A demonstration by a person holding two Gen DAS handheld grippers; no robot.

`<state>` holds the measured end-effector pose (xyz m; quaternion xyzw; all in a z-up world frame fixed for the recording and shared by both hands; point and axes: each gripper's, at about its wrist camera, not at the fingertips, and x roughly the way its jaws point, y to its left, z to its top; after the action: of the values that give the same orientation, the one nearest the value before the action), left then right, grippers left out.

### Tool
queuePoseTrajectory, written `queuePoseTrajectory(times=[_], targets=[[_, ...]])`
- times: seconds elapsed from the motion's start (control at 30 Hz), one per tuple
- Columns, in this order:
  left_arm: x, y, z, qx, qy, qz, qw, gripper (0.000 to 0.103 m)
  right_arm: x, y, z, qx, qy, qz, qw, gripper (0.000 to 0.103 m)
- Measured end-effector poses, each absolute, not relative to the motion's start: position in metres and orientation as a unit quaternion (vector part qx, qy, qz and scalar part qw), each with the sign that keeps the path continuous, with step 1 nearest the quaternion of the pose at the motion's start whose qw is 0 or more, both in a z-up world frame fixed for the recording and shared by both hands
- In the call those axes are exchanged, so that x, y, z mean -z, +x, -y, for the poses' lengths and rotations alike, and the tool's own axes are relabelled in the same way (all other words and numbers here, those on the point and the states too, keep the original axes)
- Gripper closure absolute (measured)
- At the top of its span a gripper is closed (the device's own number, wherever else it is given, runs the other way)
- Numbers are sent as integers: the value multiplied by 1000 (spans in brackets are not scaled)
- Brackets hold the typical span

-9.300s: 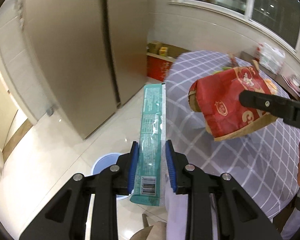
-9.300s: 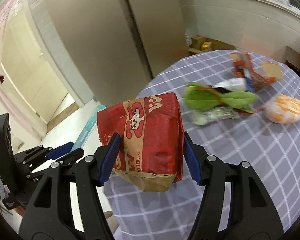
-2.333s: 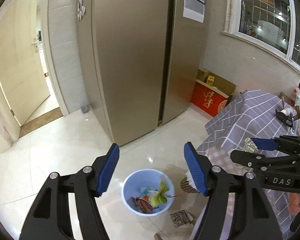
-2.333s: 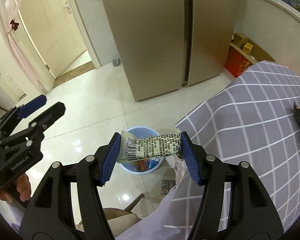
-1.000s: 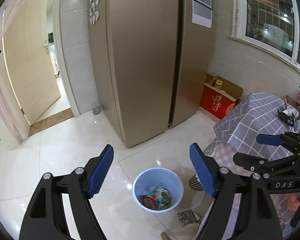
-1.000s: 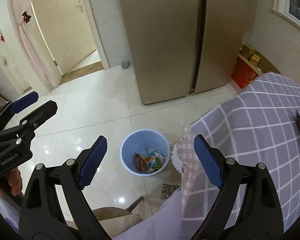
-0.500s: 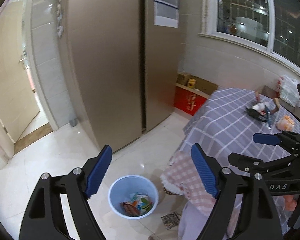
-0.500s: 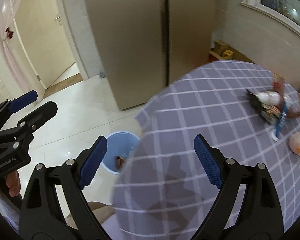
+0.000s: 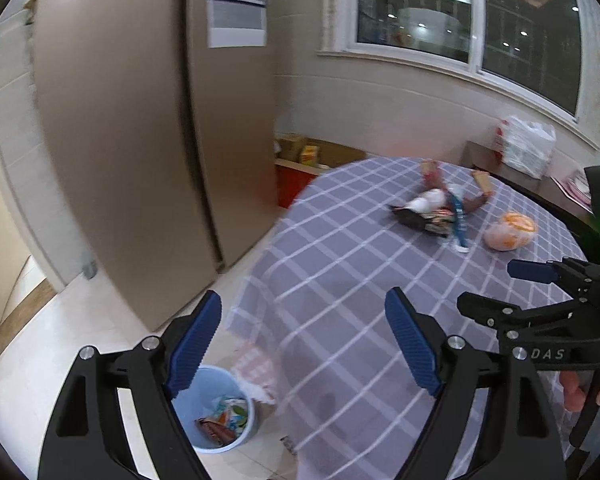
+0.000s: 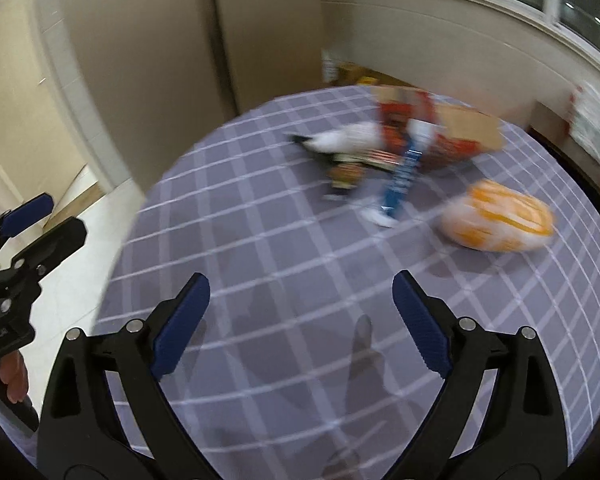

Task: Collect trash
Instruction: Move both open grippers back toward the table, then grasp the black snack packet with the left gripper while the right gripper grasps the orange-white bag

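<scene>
A pile of wrappers [image 10: 364,152] and a blue packet [image 10: 400,180] lie at the far side of the round table with the grey checked cloth [image 10: 284,264]. An orange-and-white wrapped ball [image 10: 496,220] lies to their right. The pile also shows in the left wrist view [image 9: 432,210]. A light blue bin [image 9: 216,412] with trash in it stands on the floor by the table. My left gripper [image 9: 304,344] is open and empty over the table's edge. My right gripper [image 10: 300,320] is open and empty above the near cloth.
A tall beige fridge [image 9: 140,120] stands left of the table. A red box [image 9: 296,184] and cartons sit against the wall under the window. A white bag [image 9: 528,144] rests on a side unit at the right. A scrap lies on the floor tiles [image 9: 288,442].
The right gripper let its wrapper go over the bin and now stands open. Both grippers have swung right from the bin toward the table; the trash pile has come nearer.
</scene>
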<state>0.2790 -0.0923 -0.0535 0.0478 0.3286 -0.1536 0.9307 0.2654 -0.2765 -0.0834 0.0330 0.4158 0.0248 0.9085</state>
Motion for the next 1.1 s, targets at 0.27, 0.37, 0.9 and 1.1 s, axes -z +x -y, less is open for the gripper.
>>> queuePoseTrajectory(times=[0.27,0.37,0.9,1.1], targets=[[57,303,156,225,44,-356,906,19,84,257,357,40,86,-413,906,10],[62,318,177,247,36,-371,894,19,81,256,378,56,94,-410,905,10],[98,399,241,263,1,-444,857,21,83,304,414,38,107,-437,892,8],[104,407,243,272,21,-444,854,65,94,329,416,41,87,-455,885,7]])
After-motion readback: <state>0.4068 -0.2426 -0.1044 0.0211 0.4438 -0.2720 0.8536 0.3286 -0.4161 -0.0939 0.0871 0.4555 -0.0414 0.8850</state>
